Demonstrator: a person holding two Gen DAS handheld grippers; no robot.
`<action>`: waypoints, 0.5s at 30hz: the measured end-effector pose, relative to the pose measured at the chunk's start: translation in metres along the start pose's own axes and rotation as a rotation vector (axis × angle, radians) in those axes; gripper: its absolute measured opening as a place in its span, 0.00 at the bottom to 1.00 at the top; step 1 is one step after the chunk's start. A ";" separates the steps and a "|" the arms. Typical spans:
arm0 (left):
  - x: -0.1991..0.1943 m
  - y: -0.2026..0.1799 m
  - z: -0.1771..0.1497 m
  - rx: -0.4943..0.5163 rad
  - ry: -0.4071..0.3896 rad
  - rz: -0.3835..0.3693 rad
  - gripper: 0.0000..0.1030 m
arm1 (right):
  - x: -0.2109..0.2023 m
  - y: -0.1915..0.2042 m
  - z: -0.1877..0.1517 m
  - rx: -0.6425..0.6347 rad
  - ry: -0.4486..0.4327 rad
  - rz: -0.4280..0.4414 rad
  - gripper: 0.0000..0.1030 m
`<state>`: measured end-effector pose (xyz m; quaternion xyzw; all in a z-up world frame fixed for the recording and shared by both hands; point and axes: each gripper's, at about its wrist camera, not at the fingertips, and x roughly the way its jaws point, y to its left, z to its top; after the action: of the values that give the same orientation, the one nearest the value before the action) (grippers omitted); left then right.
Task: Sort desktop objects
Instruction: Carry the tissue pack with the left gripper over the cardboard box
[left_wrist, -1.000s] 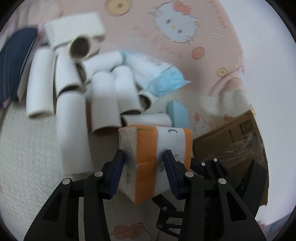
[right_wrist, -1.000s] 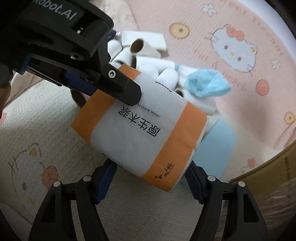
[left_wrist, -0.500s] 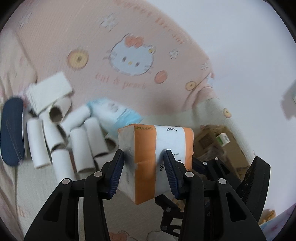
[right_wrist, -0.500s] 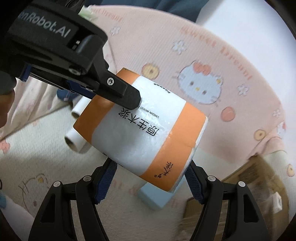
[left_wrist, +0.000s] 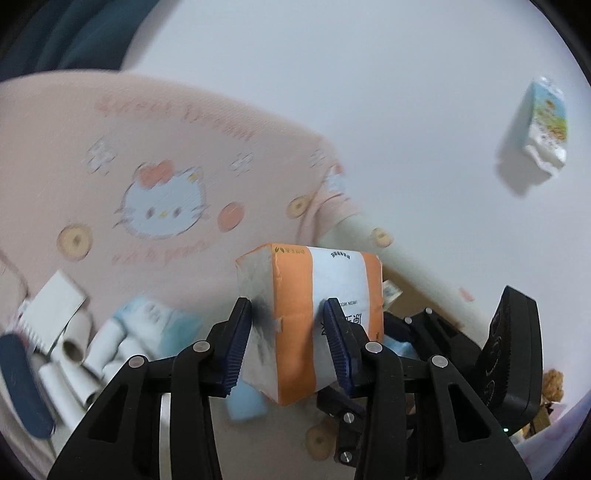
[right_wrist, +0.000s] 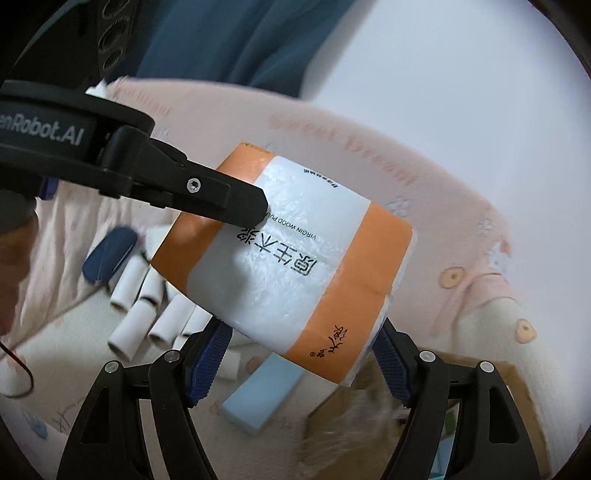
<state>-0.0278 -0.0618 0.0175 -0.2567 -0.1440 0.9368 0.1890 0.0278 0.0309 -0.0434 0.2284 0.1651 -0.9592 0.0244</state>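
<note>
Left claw grips tissue pack | left view only: hanging packet

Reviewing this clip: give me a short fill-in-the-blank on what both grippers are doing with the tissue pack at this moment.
1. The tissue pack has white wrap with two ____ bands.
2. The left gripper is shut on the pack's ____.
3. The pack sits between the right gripper pads, whose jaws have just been ____.
4. Below lie white cardboard ____.

Missing: orange; corner; opening; tubes
</note>
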 end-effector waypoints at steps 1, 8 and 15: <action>0.002 -0.006 0.005 0.010 -0.008 -0.018 0.43 | -0.006 -0.005 0.003 0.005 -0.008 -0.017 0.72; 0.018 -0.044 0.031 0.070 -0.025 -0.120 0.43 | -0.034 -0.041 0.012 0.012 -0.040 -0.125 0.74; 0.042 -0.083 0.044 0.143 -0.038 -0.184 0.43 | -0.046 -0.080 0.012 0.025 -0.025 -0.239 0.75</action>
<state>-0.0611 0.0219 0.0664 -0.2102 -0.1034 0.9281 0.2893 0.0545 0.1009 0.0116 0.1956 0.1791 -0.9599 -0.0910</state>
